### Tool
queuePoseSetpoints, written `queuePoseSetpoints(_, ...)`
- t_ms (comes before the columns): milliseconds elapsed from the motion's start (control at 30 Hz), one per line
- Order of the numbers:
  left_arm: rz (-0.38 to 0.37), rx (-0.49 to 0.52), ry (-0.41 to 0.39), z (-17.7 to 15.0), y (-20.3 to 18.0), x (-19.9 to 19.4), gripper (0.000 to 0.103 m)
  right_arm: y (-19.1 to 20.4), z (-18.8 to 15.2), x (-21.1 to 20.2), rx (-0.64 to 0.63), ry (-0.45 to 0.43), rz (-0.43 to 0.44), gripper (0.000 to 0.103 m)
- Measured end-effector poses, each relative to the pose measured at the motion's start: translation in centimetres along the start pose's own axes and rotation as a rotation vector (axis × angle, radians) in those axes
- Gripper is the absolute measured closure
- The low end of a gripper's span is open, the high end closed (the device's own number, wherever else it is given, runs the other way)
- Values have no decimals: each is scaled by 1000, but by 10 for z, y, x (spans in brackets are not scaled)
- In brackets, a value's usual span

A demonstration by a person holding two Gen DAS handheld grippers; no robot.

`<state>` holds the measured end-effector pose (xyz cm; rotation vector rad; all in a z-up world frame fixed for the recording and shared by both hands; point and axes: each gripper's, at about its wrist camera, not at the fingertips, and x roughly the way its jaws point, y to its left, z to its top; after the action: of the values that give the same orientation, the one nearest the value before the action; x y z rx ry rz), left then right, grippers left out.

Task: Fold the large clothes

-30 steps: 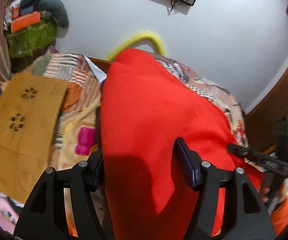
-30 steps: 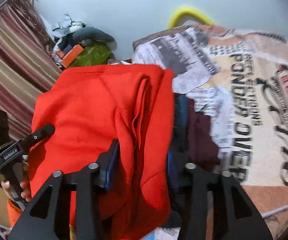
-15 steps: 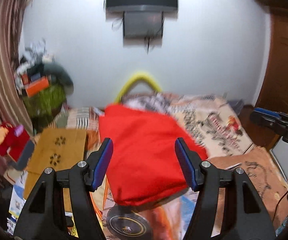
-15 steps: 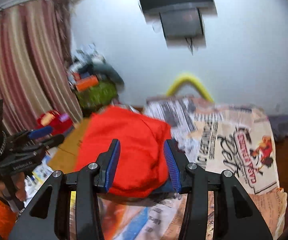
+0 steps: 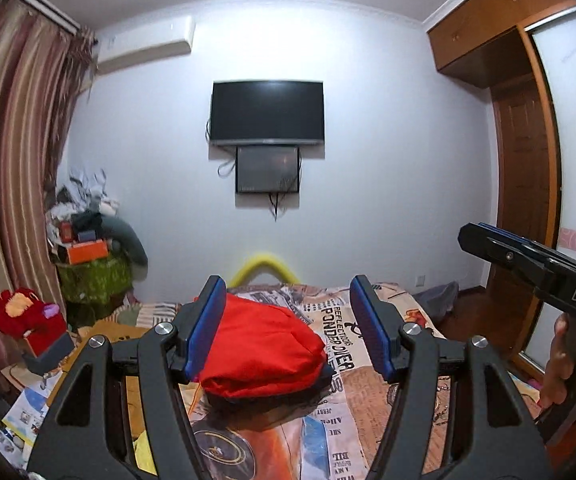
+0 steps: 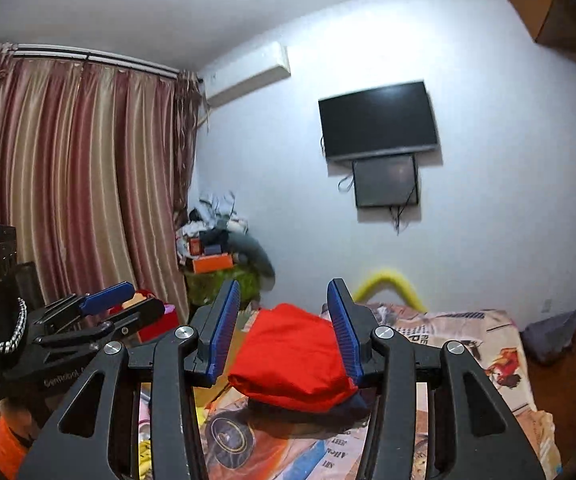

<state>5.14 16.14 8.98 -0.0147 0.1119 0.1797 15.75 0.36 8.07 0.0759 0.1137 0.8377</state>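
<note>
A folded red garment (image 5: 259,352) lies as a thick bundle on the printed bed cover (image 5: 340,432), with a dark garment's edge (image 6: 352,405) showing under it. My left gripper (image 5: 288,300) hovers well back from the bundle and stands open, with nothing between its blue pads (image 5: 203,332). My right gripper (image 6: 283,292) is open as well, apart from the red garment (image 6: 292,360) and level with it. Each gripper appears in the other's view: the right gripper (image 5: 488,240) at the right edge, the left gripper (image 6: 103,304) at the left edge.
A TV (image 5: 267,114) hangs on the far wall above a yellow tube (image 5: 263,266) at the bed's end. A clutter pile (image 5: 95,248), a red plush toy (image 5: 23,312) and striped curtains (image 6: 67,180) stand on the left. A wooden wardrobe (image 5: 528,200) stands on the right.
Both grippers have drawn back and risen from the red garment, which was close between their fingers. The views have tilted up to the wall, and the bundle now lies alone on the bed.
</note>
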Motion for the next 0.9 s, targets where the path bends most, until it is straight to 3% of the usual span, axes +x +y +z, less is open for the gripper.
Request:
queuePoseSetpoints(100, 40, 12, -26, -11, -9, -17, 35, 8, -10, -5, 4, -3, -5, 60)
queuePoseSetpoints(167, 72, 11, -49, -17, -13, -26, 19, 9, -14, -6, 0, -4, -30, 55)
queuePoseSetpoints(233, 74, -1, -67, -22, -17, -36, 6, 11, -17, -8, -2, -15, -57, 35)
queuePoseSetpoints(267, 67, -7, -71, -23, -18, -39, 4, 11, -17, -11, -2, -19, -75, 22)
queuePoseSetpoints(300, 64, -14, -70, -25, -18, -41, 4, 11, -17, -13, -3, -23, -88, 17)
queuePoseSetpoints(500, 97, -24, -73, -27, -16, -49, 1, 11, -19, -9, -30, -5, -146, 10)
queuePoseSetpoints(900, 95, -63, -61, -33, -8, -50, 1, 11, -33, -16, -28, 40, -131, 10)
